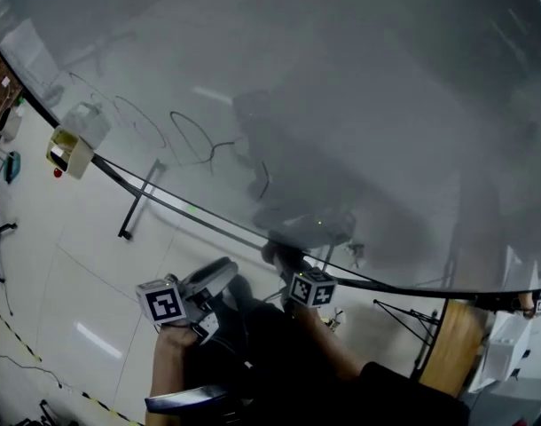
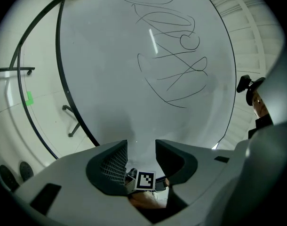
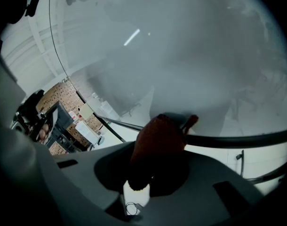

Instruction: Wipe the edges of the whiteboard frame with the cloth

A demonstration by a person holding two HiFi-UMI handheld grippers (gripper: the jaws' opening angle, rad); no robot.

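Observation:
The whiteboard [image 1: 359, 96] fills the head view, with pen scribbles [image 2: 174, 55] on it and its black frame [image 1: 191, 209] curving along the lower edge. My right gripper [image 1: 284, 257] is shut on a dark red cloth [image 3: 157, 135]. The cloth presses against the black frame rail [image 3: 233, 140], and the right gripper [image 3: 157, 150] has its jaws mostly hidden behind it. My left gripper [image 1: 219, 273] hangs below the frame, a little left of the right one. In its own view the left gripper [image 2: 141, 154] is open with nothing between the jaws.
A white and yellow box [image 1: 75, 140] hangs at the board's left edge. The stand's black leg [image 1: 137, 204] reaches the tiled floor. Striped tape [image 1: 22, 349] runs across the floor at lower left. A wooden panel [image 1: 452, 344] stands at lower right. Shelves [image 3: 63, 126] lie beyond.

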